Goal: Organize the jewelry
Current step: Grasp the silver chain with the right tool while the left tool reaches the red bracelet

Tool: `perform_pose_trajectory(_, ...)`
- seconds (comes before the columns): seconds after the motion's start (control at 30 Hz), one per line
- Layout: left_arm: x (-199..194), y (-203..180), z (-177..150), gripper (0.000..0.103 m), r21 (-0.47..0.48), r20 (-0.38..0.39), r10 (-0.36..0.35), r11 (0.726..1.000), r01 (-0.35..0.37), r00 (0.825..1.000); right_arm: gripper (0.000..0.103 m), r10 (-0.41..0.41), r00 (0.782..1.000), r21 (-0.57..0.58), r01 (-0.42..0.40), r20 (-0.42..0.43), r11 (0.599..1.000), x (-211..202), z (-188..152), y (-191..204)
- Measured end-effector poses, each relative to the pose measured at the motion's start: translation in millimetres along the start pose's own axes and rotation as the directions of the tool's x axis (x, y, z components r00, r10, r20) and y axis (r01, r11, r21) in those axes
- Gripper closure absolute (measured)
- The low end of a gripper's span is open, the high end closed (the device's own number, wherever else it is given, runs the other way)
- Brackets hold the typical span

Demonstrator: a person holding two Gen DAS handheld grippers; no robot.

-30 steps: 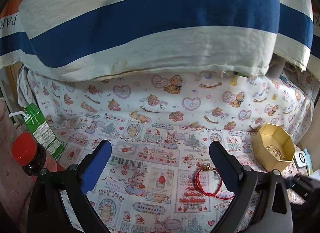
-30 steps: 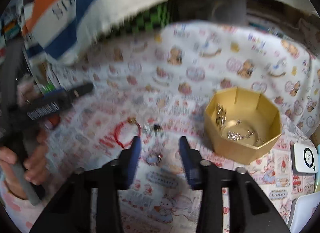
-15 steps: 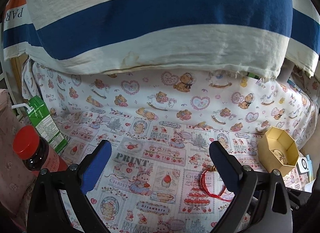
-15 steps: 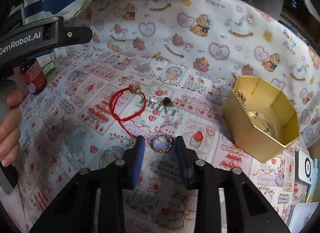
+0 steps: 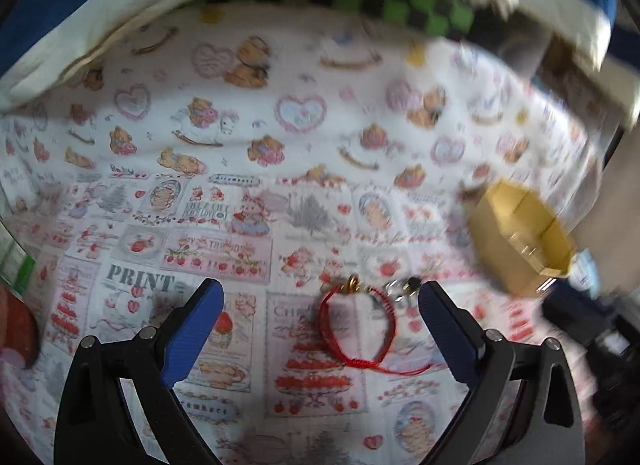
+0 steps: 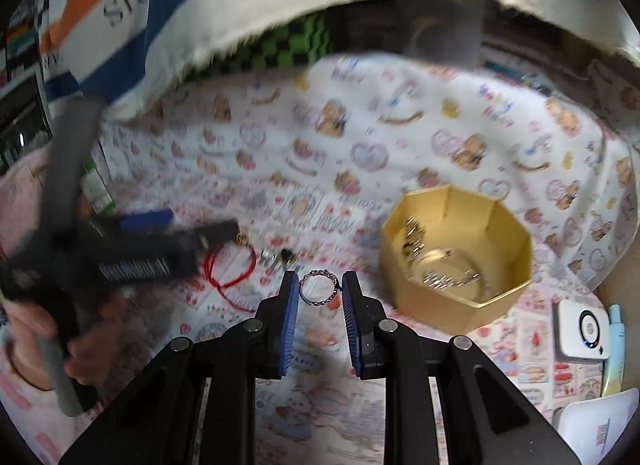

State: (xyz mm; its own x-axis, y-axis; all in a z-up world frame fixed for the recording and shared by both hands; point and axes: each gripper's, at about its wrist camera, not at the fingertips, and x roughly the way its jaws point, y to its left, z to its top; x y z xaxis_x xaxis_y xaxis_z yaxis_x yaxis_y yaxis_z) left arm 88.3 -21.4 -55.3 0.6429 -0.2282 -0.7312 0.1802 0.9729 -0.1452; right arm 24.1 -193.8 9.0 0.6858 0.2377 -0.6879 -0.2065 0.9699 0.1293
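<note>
A beaded ring (image 6: 319,288) is held between the blue pads of the right gripper (image 6: 320,290), the jaws closed on it above the patterned cloth (image 6: 400,137). The gold octagonal box (image 6: 456,253) — chains lying inside — is seen at two o'clock from the ring. The left gripper (image 5: 318,301) is spread wide, nothing held; the red cord bracelet (image 5: 356,329) lies between its fingers, with small studs (image 5: 404,287) beside the right fingertip.

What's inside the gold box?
Inside the gold box, the right wrist view shows shiny silver and gold jewelry piled on the bottom, like little chains. It is too blurry to count pieces, and the near wall hides part of the floor.
</note>
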Motion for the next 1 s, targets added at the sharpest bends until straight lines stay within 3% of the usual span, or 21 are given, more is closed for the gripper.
perform_pose_trajectory(0.07, 5.9, -8.6, -3.2, 0.008, 0.051, -0.023, 0.044, 0.998, -0.042, 0.999, 0.079, -0.006, 1.000, 0.012, 0.006, 0.017, 1.000, -6.2, 1.4, -4.7)
perform_pose_trajectory(0.13, 17.5, -15.6, -7.1, 0.009, 0.107, -0.098, 0.076, 0.992, -0.065, 0.992, 0.079, -0.007, 1.000, 0.021, 0.006, 0.019, 1.000, -9.6, 2.5, -5.6)
perform_pose_trajectory(0.33, 16.2, -31.3, -11.7, 0.018, 0.158, -0.093, 0.069, 0.986, -0.053, 0.993, 0.079, -0.006, 1.000, 0.014, 0.005, 0.015, 1.000, -11.2, -1.9, -1.3)
perform_pose_trajectory(0.43, 11.1, -39.5, -13.8, 0.039, 0.163, -0.100, 0.063, 0.986, -0.046, 0.993, 0.079, -0.015, 1.000, 0.003, 0.015, 0.013, 1.000, -8.0, -5.5, 3.4)
perform_pose_trajectory(0.6, 2.7, -42.3, -14.3, 0.094, 0.131, -0.105, 0.033, 0.991, -0.019, 0.994, 0.079, -0.023, 0.999, 0.018, 0.023, 0.023, 1.000, -10.6, -5.4, 0.8)
perform_pose_trajectory(0.7, -0.3, -32.1, -11.2, 0.102, 0.083, -0.123, -0.044, 0.995, 0.055, 0.991, 0.079, -0.033, 0.999, 0.028, 0.032, 0.031, 0.999, -12.5, -4.2, -2.1)
perform_pose_trajectory(0.83, -8.3, -26.7, -7.9, 0.102, 0.055, -0.109, -0.127, 0.990, 0.133, 0.986, 0.079, -0.037, 0.999, 0.040, 0.035, 0.037, 0.999, -15.2, -3.1, -5.2)
perform_pose_trajectory(0.87, -9.9, -24.8, -6.8, 0.095, 0.050, -0.105, -0.153, 0.986, 0.158, 0.983, 0.079, -0.038, 0.999, 0.041, 0.036, 0.038, 0.999, -15.6, -2.8, -5.9)
perform_pose_trajectory(0.9, -11.1, -23.6, -6.3, 0.066, 0.043, -0.105, -0.169, 0.984, 0.174, 0.980, 0.079, -0.041, 0.998, 0.043, 0.039, 0.039, 0.998, -15.9, -2.6, -6.4)
perform_pose_trajectory(0.97, -17.8, -20.3, -6.5, 0.033, 0.041, -0.100, -0.169, 0.984, 0.173, 0.981, 0.079, -0.044, 0.998, 0.043, 0.042, 0.041, 0.998, -16.4, -2.6, -6.8)
perform_pose_trajectory(1.0, -18.3, -23.1, -6.5, 0.034, 0.060, -0.091, -0.151, 0.986, 0.157, 0.984, 0.079, -0.046, 0.998, 0.042, 0.044, 0.041, 0.998, -16.3, -2.9, -6.7)
